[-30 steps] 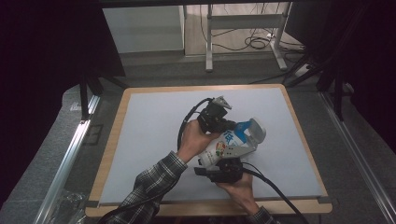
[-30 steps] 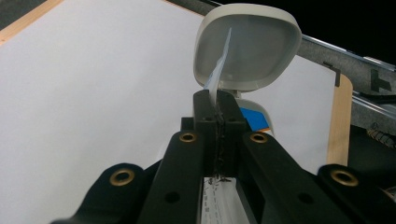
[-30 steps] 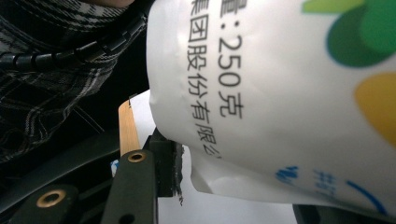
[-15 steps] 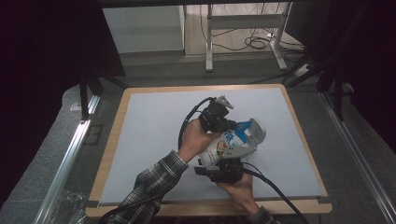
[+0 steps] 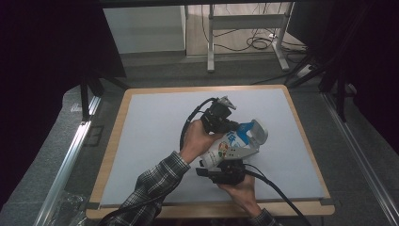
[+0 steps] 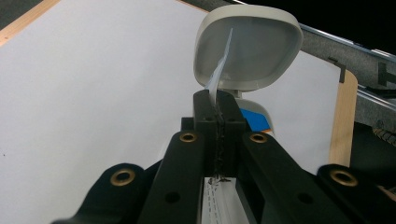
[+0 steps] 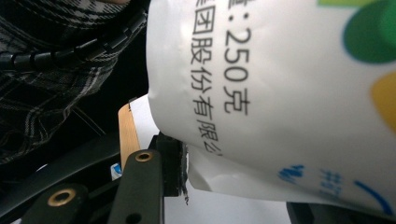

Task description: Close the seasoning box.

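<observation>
Above the white surface (image 5: 155, 136), the left gripper (image 6: 217, 100) is pinching the pouch's (image 5: 230, 146) torn strip while the right gripper (image 5: 225, 165) is clamping its body; opening is underway, unfinished.

Glossy printed plastic pouch (image 5: 226, 149) on a matt white, wood-edged table (image 5: 155, 136).

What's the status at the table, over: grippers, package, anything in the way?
Left gripper shut on thin strip by the package's open lid. Right gripper clamps white package. White mat around them bare.
</observation>
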`<move>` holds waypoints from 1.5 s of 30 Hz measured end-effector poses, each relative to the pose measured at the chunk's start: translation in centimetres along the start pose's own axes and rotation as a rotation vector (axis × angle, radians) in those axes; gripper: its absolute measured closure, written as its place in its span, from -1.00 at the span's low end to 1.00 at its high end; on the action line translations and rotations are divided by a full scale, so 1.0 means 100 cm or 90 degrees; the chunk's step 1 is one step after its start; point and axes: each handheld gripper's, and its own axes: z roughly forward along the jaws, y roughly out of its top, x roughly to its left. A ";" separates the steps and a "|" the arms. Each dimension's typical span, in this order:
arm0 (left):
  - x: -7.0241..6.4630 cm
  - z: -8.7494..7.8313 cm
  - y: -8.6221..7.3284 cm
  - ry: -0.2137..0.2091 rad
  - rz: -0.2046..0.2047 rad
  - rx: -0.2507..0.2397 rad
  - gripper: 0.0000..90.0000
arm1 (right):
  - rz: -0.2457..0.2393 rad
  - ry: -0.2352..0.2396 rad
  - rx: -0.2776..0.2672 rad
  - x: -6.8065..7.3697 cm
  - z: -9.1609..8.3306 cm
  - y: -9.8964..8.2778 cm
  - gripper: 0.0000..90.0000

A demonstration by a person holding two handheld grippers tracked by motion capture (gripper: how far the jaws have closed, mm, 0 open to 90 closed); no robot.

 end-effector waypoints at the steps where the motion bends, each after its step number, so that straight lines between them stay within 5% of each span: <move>1: 0.000 0.000 0.000 0.000 0.000 0.000 0.99 | -0.001 0.000 0.001 0.000 0.000 0.000 0.35; 45: -0.002 0.002 0.005 0.004 0.014 0.019 0.99 | 0.009 -0.010 0.001 0.002 0.000 0.002 0.42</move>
